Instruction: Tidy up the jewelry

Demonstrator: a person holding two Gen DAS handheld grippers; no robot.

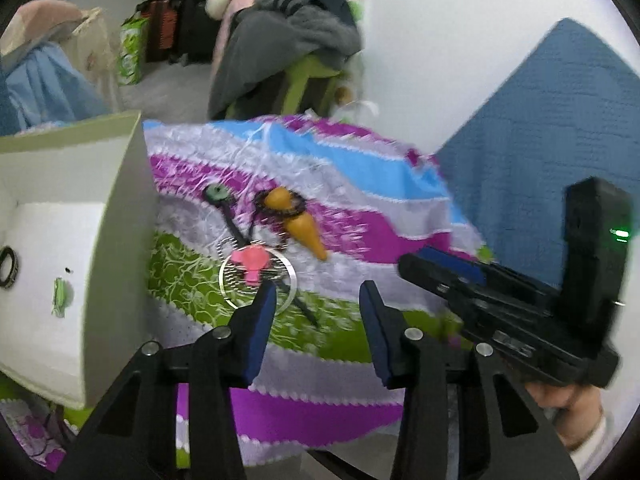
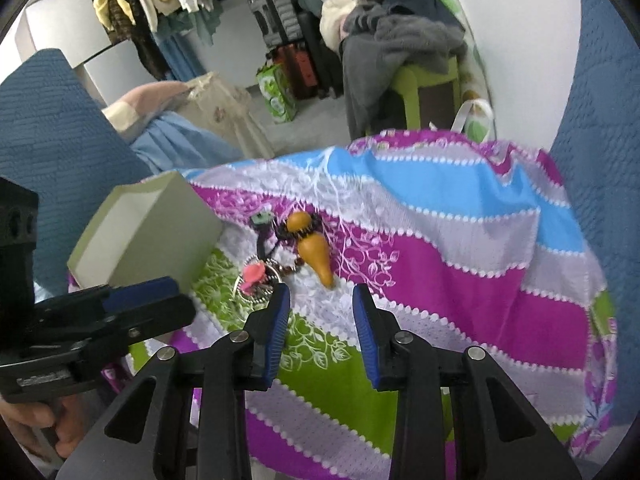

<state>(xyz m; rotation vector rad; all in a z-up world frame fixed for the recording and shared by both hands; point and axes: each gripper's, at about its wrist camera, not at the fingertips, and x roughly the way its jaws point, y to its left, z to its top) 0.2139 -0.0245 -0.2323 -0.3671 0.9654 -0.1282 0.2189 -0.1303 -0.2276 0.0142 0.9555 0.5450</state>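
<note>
Both the left gripper (image 1: 318, 294) and right gripper (image 2: 320, 296) hang spread apart and empty above the cloth (image 2: 440, 240), near the jewelry (image 2: 308, 248) beside the box (image 2: 160, 232) at its left edge.

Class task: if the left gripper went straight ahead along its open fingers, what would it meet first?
Most likely the striped cloth: the left gripper points down at a bare patch, with the pink-topped hoop piece just off its left finger. Depth is unclear, so this is a judgement.

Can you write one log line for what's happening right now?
left gripper: open, empty | right gripper: open, empty | jewelry pile: on cloth | box: holds ring
</note>
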